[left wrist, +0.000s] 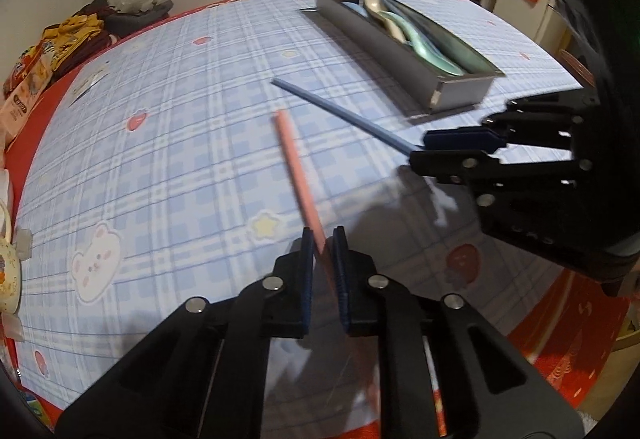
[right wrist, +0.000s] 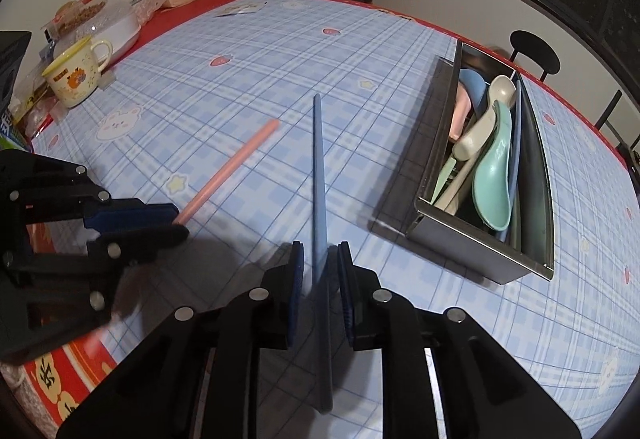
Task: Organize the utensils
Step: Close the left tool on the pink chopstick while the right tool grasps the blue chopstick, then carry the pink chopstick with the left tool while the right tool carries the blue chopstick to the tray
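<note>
Two chopsticks are in hand, one per gripper. Narrowed fingers (left wrist: pixel 307 259) of the left gripper (left wrist: pixel 323 251) close on the pink chopstick (left wrist: pixel 294 167), which slants up and away over the bench (left wrist: pixel 168 143). The right gripper (right wrist: pixel 322 263) has its fingers (right wrist: pixel 298 267) drawn in about the blue chopstick (right wrist: pixel 319 167); a thin gap seems to show on either side of the stick in the right wrist view, so I cannot be sure the pads press it, though the left wrist view shows it carried clear of the cloth.

By my reading the task is well along. The metal tray (right wrist: pixel 436 143) on the far right of the bench already holds a cream spoon (right wrist: pixel 486 115), a mint spoon (right wrist: pixel 494 175) and a blue one beside them. These two chopsticks appear to be what is left to stow, both near the tray but not yet over it.

Motion blur softens both sticks. Their rear ends are hidden behind the gripper bodies, the tray's floor is covered by the spoons, and a pink piece at its far end is too masked to name.
</note>
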